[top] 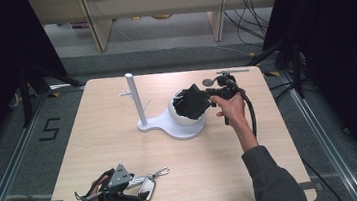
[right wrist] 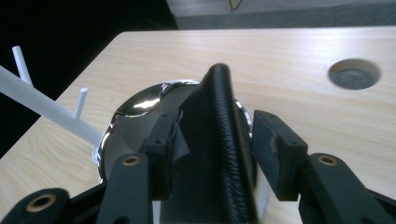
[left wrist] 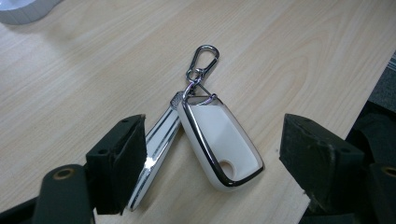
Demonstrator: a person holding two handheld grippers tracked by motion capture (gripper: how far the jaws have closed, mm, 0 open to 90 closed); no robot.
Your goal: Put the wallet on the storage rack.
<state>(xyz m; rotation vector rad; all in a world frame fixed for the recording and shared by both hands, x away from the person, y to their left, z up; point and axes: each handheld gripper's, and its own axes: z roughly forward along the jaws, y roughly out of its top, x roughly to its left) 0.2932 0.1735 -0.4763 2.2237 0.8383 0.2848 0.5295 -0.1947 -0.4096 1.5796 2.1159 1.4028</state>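
Wallet [top: 192,101], black leather, sits pinched in the right claw [top: 211,96] over the white bowl [top: 181,118] of the hook stand [top: 136,102], at two o'clock on the worktop [top: 211,147]. Left claw [left wrist: 212,163], spread, brackets the key fob [left wrist: 219,144] at seven o'clock, not yet gripped; hanging likely remains.

The high view looks forward and down over the whole table [top: 185,180]. The left gripper view sits close above the key fob [left wrist: 222,147] between its jaws. The right gripper view looks closely along its jaws at the black wallet [right wrist: 215,154], also visible from above.
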